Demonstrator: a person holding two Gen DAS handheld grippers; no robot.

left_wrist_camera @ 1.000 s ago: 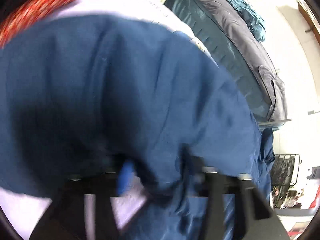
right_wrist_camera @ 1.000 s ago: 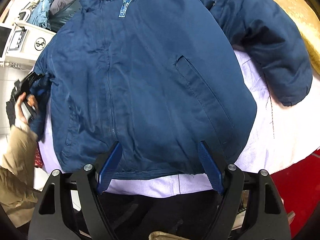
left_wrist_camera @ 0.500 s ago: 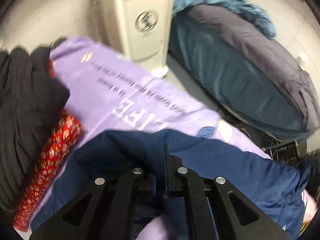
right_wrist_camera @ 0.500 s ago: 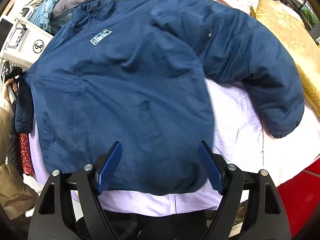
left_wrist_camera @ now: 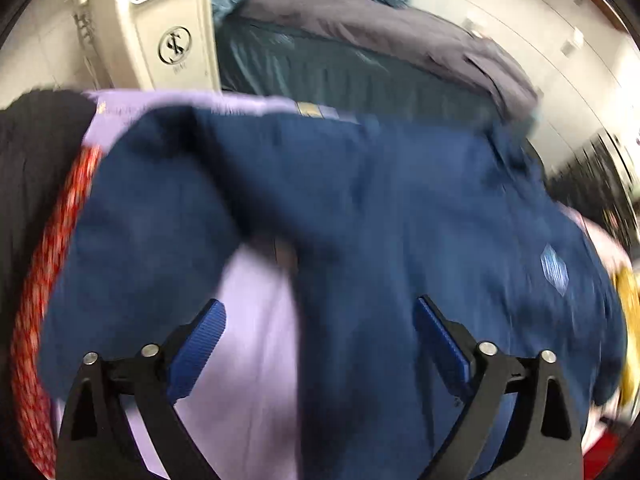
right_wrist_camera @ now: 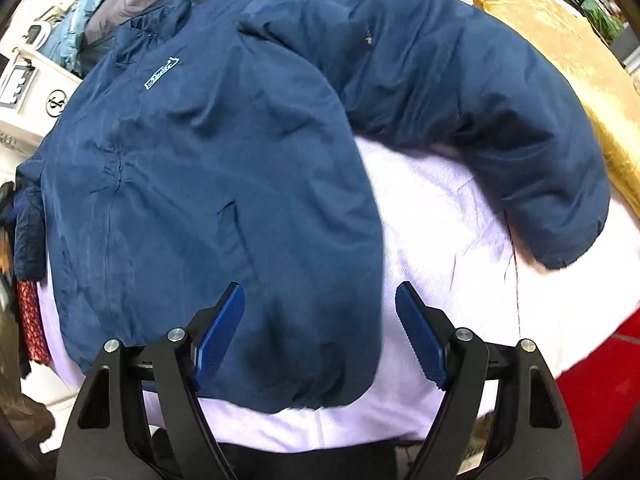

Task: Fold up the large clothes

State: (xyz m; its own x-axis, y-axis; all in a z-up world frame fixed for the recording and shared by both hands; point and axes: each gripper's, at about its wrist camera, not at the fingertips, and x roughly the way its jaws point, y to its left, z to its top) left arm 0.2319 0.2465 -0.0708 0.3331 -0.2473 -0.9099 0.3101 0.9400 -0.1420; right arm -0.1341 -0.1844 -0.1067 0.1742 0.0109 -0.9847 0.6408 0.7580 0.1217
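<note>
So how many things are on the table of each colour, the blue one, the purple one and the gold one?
Blue: 1, the navy jacket
Purple: 1, the lilac cloth spread under it
Gold: 1, the gold fabric by the far sleeve
Total: 3

Left wrist view is motion-blurred throughout; jacket [left_wrist_camera: 360,208] seams and its chest logo [left_wrist_camera: 554,270] are smeared, unreadable; a yellow patch [left_wrist_camera: 630,292] at the right edge is too blurred to identify; dark stuff [left_wrist_camera: 608,168] beyond it likewise. Right wrist view: logo [right_wrist_camera: 161,74] lettering too small to read; jacket's far sleeve [right_wrist_camera: 28,232] hangs at the left edge, mostly cut off; the heater [right_wrist_camera: 36,92] is cropped by the frame, partly behind the jacket; the gold cloth [right_wrist_camera: 560,60] runs out of frame.
</note>
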